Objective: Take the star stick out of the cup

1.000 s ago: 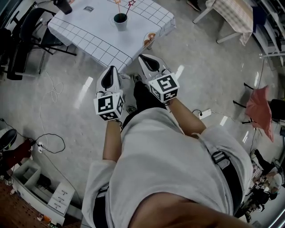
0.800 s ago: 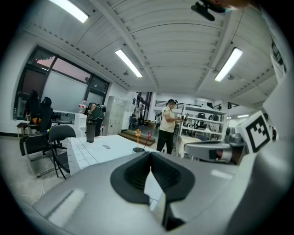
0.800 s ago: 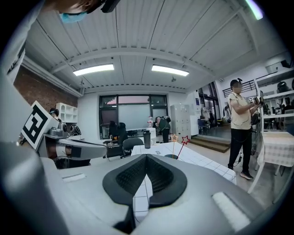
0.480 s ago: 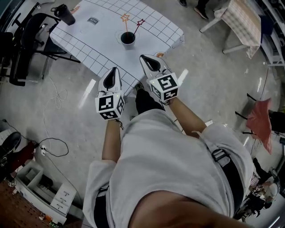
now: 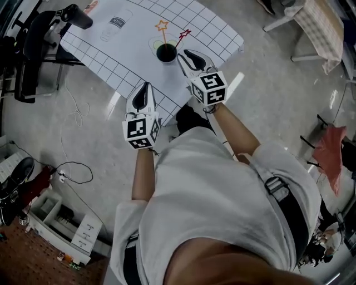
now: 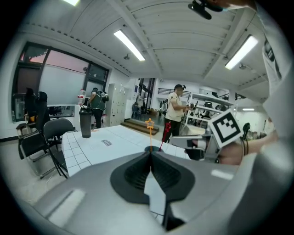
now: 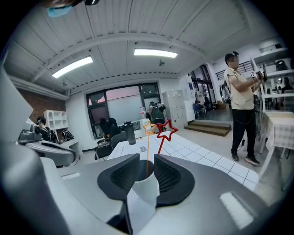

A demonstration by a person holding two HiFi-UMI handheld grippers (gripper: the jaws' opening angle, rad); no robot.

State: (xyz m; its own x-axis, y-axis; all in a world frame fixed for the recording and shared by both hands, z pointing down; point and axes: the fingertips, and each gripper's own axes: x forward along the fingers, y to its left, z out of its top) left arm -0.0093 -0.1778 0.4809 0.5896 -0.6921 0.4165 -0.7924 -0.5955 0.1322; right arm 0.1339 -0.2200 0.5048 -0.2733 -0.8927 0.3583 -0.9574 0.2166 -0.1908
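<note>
White desk (image 5: 128, 61) ruled in a grid of dark lines, on a glossy grey floor (image 5: 261, 94). At its far left corner, a dark bottle (image 5: 78, 15); near it, a small printed card (image 5: 117, 21) (print too small to read). Just left of the desk, a black chair (image 5: 33, 50). Lower left on the floor, a looping cable (image 5: 75, 177) and a white drawer unit (image 5: 69, 228). Top right, a second table (image 5: 320, 25) under checked cloth. Well apart at right, a pink cloth (image 5: 328, 150). Off to the side, a standing person (image 7: 241, 105) in a pale shirt.
</note>
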